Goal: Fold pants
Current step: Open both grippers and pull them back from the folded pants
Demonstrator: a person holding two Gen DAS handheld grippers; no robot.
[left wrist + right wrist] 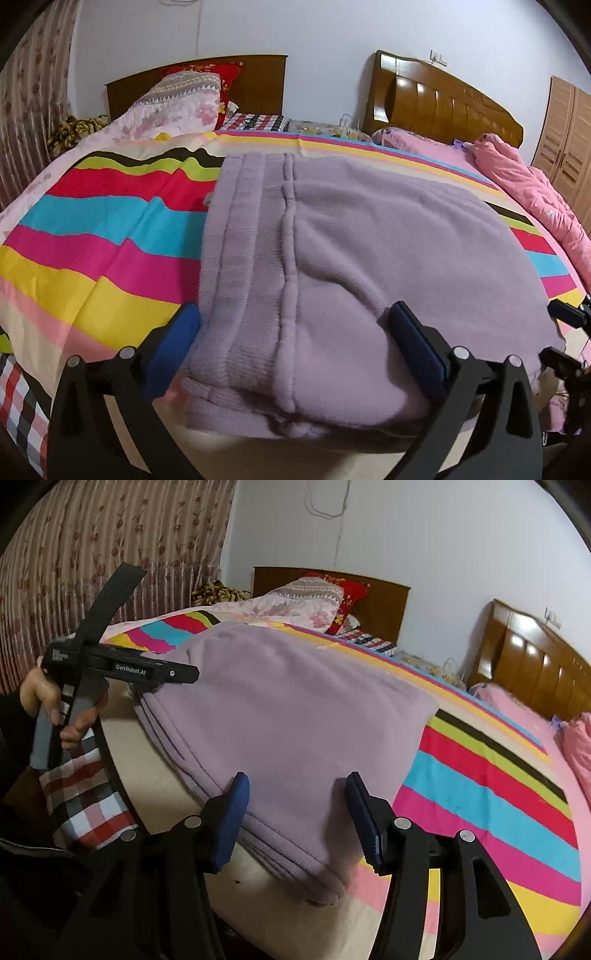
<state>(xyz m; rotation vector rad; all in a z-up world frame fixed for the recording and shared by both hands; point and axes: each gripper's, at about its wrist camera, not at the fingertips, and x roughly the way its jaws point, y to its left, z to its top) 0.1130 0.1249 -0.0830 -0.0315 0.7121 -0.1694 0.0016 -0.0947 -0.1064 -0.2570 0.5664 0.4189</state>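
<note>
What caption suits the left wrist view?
Open left gripper over folded lilac pants on a striped bedsheet.

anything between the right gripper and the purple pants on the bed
Nothing visible. The right gripper sits right at the near edge of the folded purple pants, jaws open, with only fabric between them. The left gripper is at the other end, also open.

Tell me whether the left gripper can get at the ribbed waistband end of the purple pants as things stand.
Probably yes. The left gripper is open, its jaws straddling the ribbed waistband of the folded purple pants on the striped sheet. Nothing lies between pads and fabric.
</note>
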